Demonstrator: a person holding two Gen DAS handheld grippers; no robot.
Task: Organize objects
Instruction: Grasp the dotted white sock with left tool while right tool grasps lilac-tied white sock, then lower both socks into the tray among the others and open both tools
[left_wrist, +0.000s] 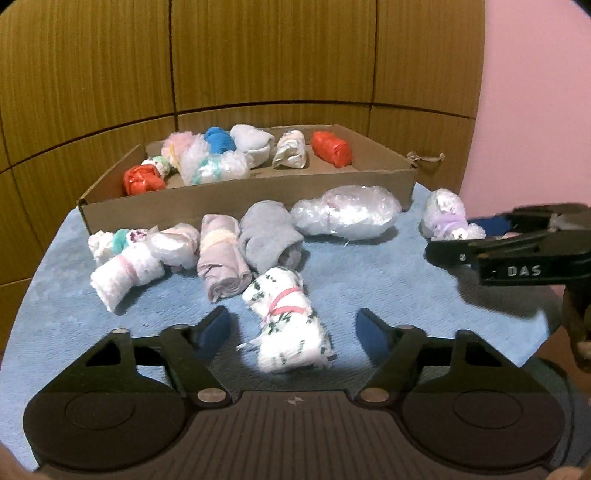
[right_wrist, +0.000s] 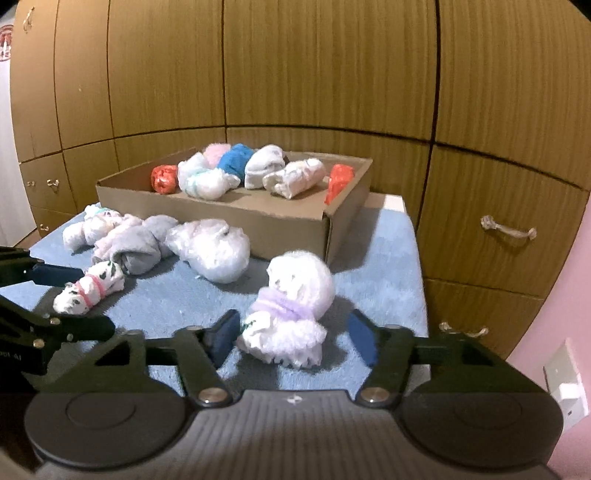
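A white roll with green leaf print and a pink band (left_wrist: 284, 317) lies on the blue cloth between the fingers of my left gripper (left_wrist: 293, 326). The gripper is open, with a gap at each pad. A fluffy white bundle with a purple band (right_wrist: 295, 314) sits between the fingers of my right gripper (right_wrist: 291, 338), also open. Its left pad is at the bundle's edge and its right pad stands clear. A cardboard box (left_wrist: 240, 199) at the back holds several rolled bundles in red, blue, pink and white.
Several more rolls lie loose in front of the box: white ones (left_wrist: 125, 269), a mauve one (left_wrist: 219, 258), a grey one (left_wrist: 267, 240) and a plastic-wrapped one (left_wrist: 347, 214). Wooden cabinet doors (right_wrist: 332, 74) stand behind. On the right is a pink wall with a socket (right_wrist: 565, 384).
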